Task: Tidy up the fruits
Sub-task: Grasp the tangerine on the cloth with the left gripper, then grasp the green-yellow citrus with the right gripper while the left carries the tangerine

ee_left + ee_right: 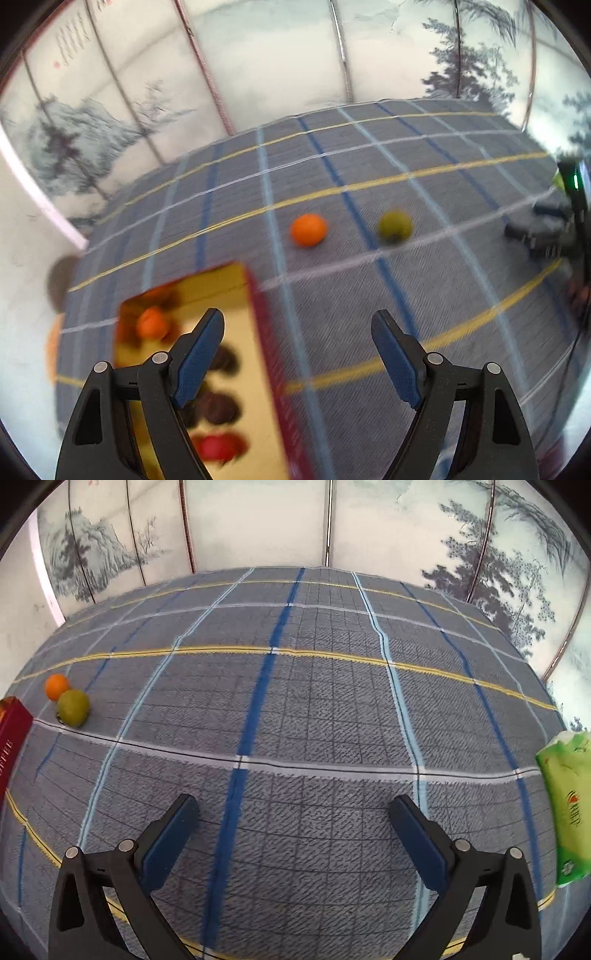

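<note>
An orange fruit (308, 229) and a green fruit (395, 226) lie side by side on the plaid tablecloth (369, 295), beyond my left gripper (297, 325). That gripper is open with nothing between its fingers. Below its left finger sits a gold-lined box with red walls (266, 354), holding an orange fruit (151, 325), a red fruit (216, 446) and dark ones. In the right wrist view the same orange fruit (57, 686) and green fruit (74, 707) rest at the far left, beside the red box's wall (13, 734). My right gripper (293, 805) stands wide open over bare cloth.
A green tissue pack (567, 805) lies at the right edge of the table. Painted screen panels (258, 520) close off the far side. The other gripper's dark body (543, 229) shows at the right of the left wrist view. A brown round object (61, 284) sits off the table's left edge.
</note>
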